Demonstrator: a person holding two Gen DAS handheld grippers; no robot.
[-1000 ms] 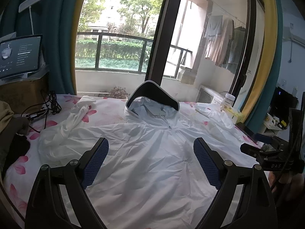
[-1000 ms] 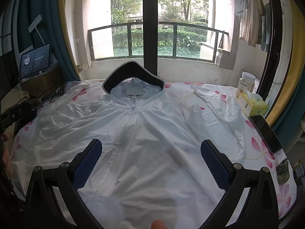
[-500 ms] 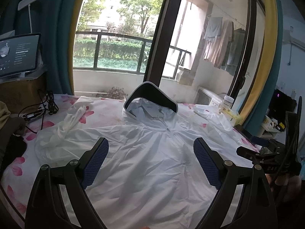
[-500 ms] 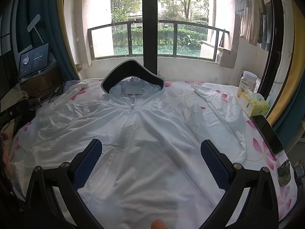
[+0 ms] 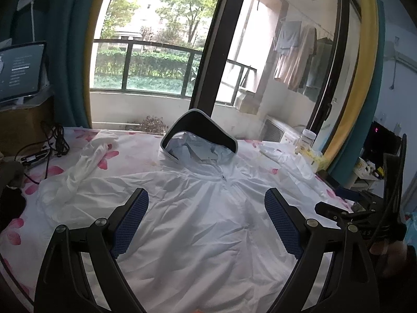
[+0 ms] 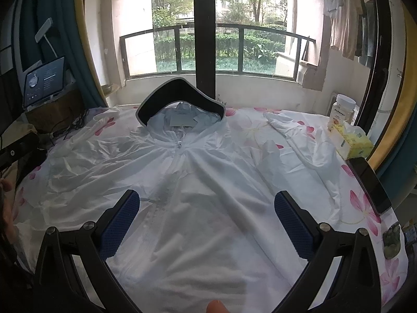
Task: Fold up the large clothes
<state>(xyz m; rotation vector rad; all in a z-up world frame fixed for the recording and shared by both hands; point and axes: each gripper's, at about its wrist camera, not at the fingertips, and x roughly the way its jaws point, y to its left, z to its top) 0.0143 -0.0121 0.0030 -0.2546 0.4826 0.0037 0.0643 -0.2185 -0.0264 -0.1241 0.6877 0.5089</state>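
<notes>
A white zip-up hooded jacket (image 5: 203, 221) (image 6: 198, 182) lies face up and spread flat on a flower-print sheet (image 5: 78, 140). Its hood with a dark brim (image 5: 200, 127) (image 6: 179, 96) points toward the window. One sleeve (image 5: 78, 172) lies bunched at the left, the other sleeve (image 6: 305, 151) stretches to the right. My left gripper (image 5: 206, 211) hovers open above the chest with nothing between its blue pads. My right gripper (image 6: 207, 211) is open too, above the lower front. The right gripper's body (image 5: 365, 219) shows at the right edge of the left wrist view.
A tissue box (image 6: 350, 140) and a white-lidded jar (image 6: 342, 109) stand at the bed's right edge, beside a dark phone (image 6: 370, 182). A tablet (image 6: 44, 80) on a box and tangled cables (image 5: 52, 140) sit at the left. A large window lies beyond the bed.
Both grippers have risen and tilted slightly, so the jacket sits a little lower in both views. The jacket itself has not moved and both grippers stay open.
</notes>
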